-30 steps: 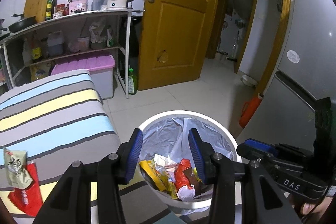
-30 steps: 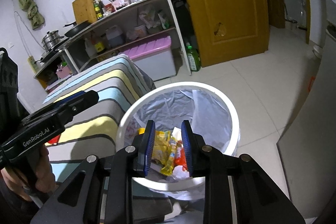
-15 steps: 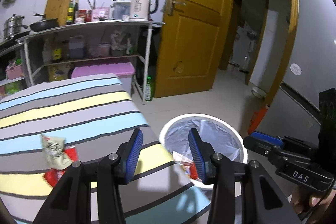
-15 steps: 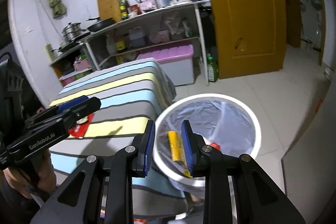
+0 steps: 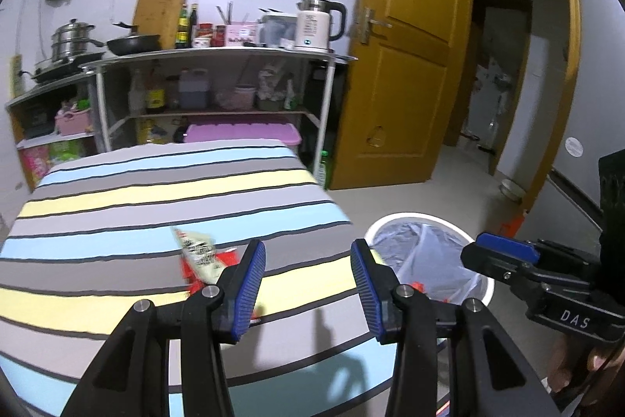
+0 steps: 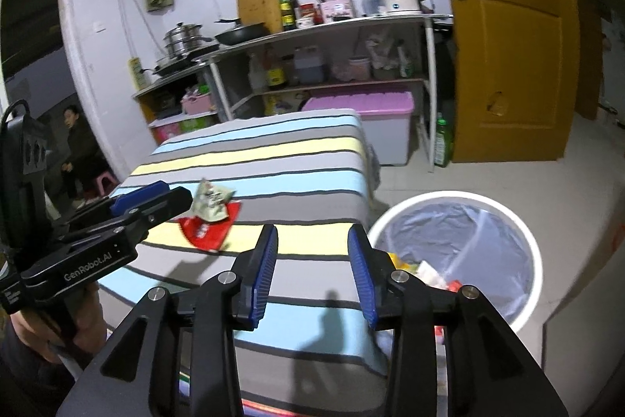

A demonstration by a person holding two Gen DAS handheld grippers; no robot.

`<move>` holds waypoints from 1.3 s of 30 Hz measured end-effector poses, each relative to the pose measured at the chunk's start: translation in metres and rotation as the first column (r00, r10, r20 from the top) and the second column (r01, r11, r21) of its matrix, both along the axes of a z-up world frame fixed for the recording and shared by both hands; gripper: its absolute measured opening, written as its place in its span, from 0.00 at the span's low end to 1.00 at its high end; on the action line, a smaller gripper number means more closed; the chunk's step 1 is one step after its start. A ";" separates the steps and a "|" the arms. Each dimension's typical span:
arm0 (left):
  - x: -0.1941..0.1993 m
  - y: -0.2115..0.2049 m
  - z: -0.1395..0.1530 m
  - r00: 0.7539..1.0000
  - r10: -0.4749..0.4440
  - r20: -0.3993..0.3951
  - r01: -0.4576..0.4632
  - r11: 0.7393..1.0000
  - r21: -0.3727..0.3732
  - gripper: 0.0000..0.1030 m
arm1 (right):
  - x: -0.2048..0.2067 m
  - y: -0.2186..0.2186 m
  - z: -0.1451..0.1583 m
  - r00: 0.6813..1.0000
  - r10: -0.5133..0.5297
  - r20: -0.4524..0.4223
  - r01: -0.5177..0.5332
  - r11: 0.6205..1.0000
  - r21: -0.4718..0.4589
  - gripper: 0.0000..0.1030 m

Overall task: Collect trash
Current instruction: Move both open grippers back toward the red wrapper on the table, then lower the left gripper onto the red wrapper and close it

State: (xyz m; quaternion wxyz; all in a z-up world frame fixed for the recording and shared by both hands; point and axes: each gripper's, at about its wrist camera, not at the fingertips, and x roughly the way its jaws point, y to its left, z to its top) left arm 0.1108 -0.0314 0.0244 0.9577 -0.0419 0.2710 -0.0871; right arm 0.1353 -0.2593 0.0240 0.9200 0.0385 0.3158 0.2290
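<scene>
Both grippers are held with jaws apart and nothing between them: the left gripper (image 5: 308, 276) stands wide, and the right gripper (image 6: 312, 268) has just been opening. Behind them a white wall, a yellow-brown door (image 5: 398, 65) and a metal shelf (image 5: 218, 59) with pots and a kettle (image 5: 318, 24) are seen. A striped cloth (image 5: 156, 206) covers the table. A white bin (image 6: 461, 253) with a liner is placed on the floor just beside it, with wrappers inside. Two wrappers (image 6: 211, 217), green-white on red, lie on the cloth.
</scene>
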 end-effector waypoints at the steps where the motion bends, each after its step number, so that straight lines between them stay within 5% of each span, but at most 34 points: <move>1: -0.002 0.005 0.000 1.000 0.013 0.000 -0.013 1.000 0.001 0.44 | 0.000 0.005 0.000 1.000 0.012 0.000 -0.012 1.000 0.003 0.38; 15: -0.009 0.065 -0.027 0.987 0.145 -0.064 -0.146 0.989 -0.005 0.44 | 0.008 0.037 -0.009 0.995 0.101 -0.022 -0.101 0.995 0.007 0.42; 33: 0.038 0.061 -0.072 0.972 0.136 -0.192 -0.146 0.989 -0.037 0.43 | 0.025 0.046 -0.023 0.991 0.117 -0.062 -0.117 0.993 -0.006 0.42; 39: 0.050 0.061 -0.083 0.960 0.150 -0.237 -0.161 0.987 -0.027 0.24 | 0.035 0.047 -0.030 0.990 0.116 -0.077 -0.117 0.993 -0.006 0.42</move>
